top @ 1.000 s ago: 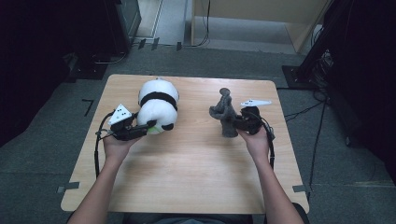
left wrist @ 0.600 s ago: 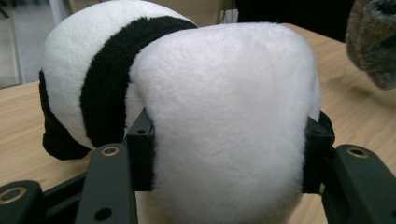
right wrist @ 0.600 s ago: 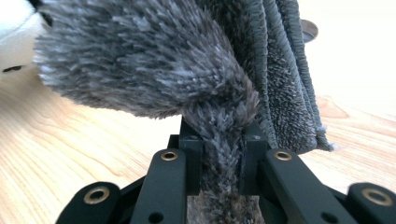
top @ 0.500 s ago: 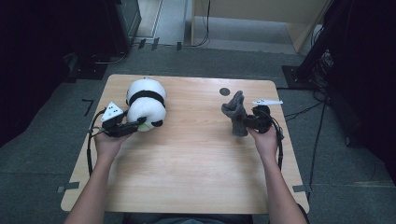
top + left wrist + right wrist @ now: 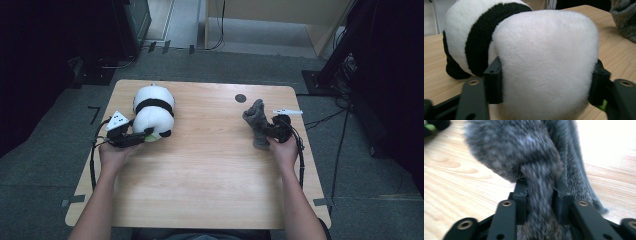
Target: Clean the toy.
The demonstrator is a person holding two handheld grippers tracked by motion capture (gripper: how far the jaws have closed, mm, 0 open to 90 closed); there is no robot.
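Since the earlier frames I see both toys carried outward and down: the panda plush now rests on the wooden table near its left edge, and the grey plush stands near the right edge, just below a small dark disc on the tabletop; the two toys are well apart. My left gripper sits at the panda's near side; in the left gripper view its jaws have just been opening, yet the pads are against the white fur on both sides, the panda plush bulging between them, so I read it as clamped on the toy. My right gripper holds the grey plush from the right; in the right gripper view its jaws have just been opening too, but a narrow furry limb of the grey plush runs between them with the pads pressing both flanks; the toy's body rises above the jaws over the table.
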